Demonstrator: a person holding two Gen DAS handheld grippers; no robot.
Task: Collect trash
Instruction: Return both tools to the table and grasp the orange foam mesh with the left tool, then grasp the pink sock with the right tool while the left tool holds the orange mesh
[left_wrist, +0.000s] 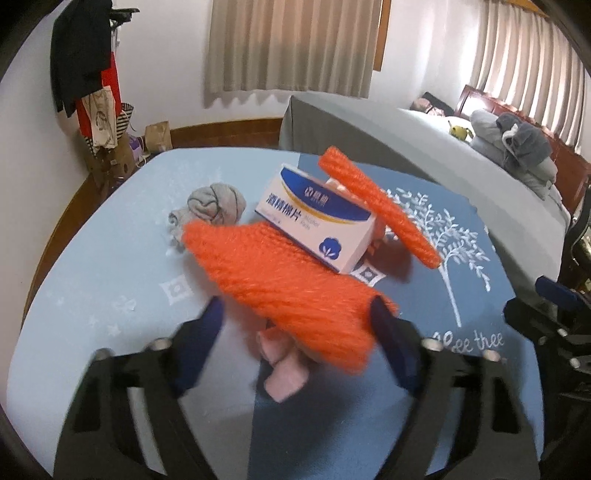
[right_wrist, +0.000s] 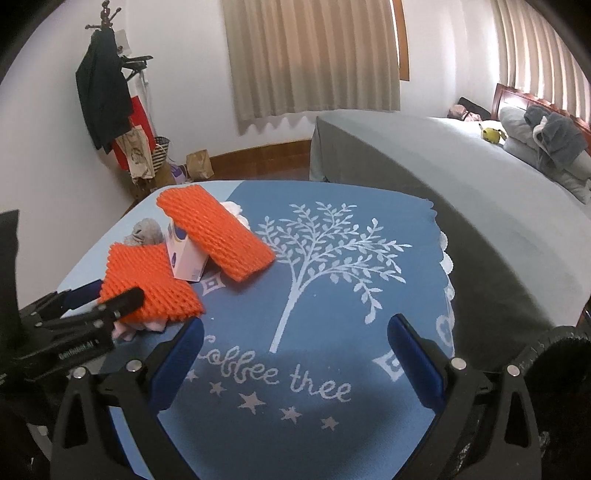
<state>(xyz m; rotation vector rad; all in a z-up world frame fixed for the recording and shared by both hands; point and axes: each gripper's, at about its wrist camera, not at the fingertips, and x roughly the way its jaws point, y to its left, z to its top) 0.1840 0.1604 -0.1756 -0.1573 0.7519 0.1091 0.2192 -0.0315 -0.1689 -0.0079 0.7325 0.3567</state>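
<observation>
On the blue tablecloth (right_wrist: 332, 295) lie two orange foam fruit nets. The near net (left_wrist: 280, 291) lies across my left gripper (left_wrist: 295, 317), between its wide-apart fingers; I cannot tell whether it is pinched. In the right wrist view the same net (right_wrist: 147, 284) sits over the left gripper (right_wrist: 103, 295). The second net (left_wrist: 380, 210) (right_wrist: 218, 236) leans on a white and blue box (left_wrist: 317, 225) (right_wrist: 184, 258). A pink wad (left_wrist: 284, 365) lies under the near net. My right gripper (right_wrist: 295, 343) is open and empty above the cloth.
A grey rolled sock (left_wrist: 214, 206) lies behind the box. A bed (right_wrist: 443, 155) with pillows and a grey plush stands to the right. A coat rack (right_wrist: 107, 92) with clothes and bags stands at the far left wall.
</observation>
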